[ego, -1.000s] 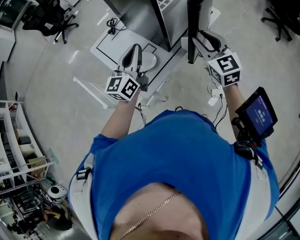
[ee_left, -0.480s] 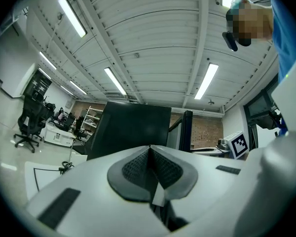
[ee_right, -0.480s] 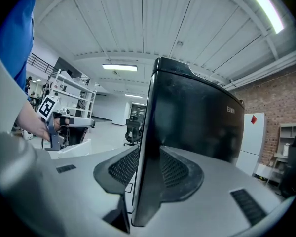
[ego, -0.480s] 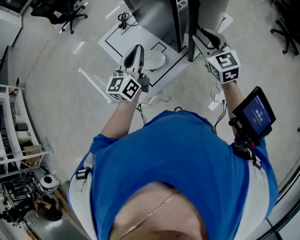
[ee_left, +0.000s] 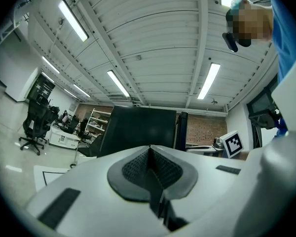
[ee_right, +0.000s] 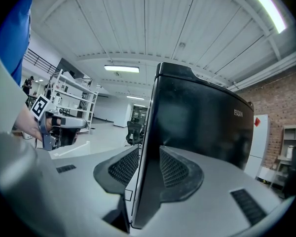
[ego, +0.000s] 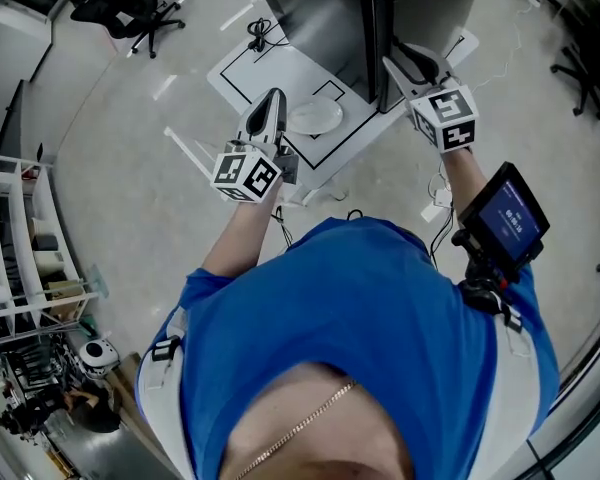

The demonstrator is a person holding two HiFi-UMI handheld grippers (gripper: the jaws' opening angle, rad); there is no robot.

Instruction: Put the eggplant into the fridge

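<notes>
Left gripper (ee_left: 149,157): your ribbed grey jaws meet, nothing between.
Right gripper (ee_right: 149,164): you clamp the upright edge of the flat, glossy black fridge door (ee_right: 202,122).

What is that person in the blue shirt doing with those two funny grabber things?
The person holds a gripper in each hand. The right gripper is clamped on the edge of the tall black fridge door. The left gripper is shut and empty, pointing toward the fridge. No eggplant shows in any view, so it isn't in the fridge yet as far as these views show.
</notes>
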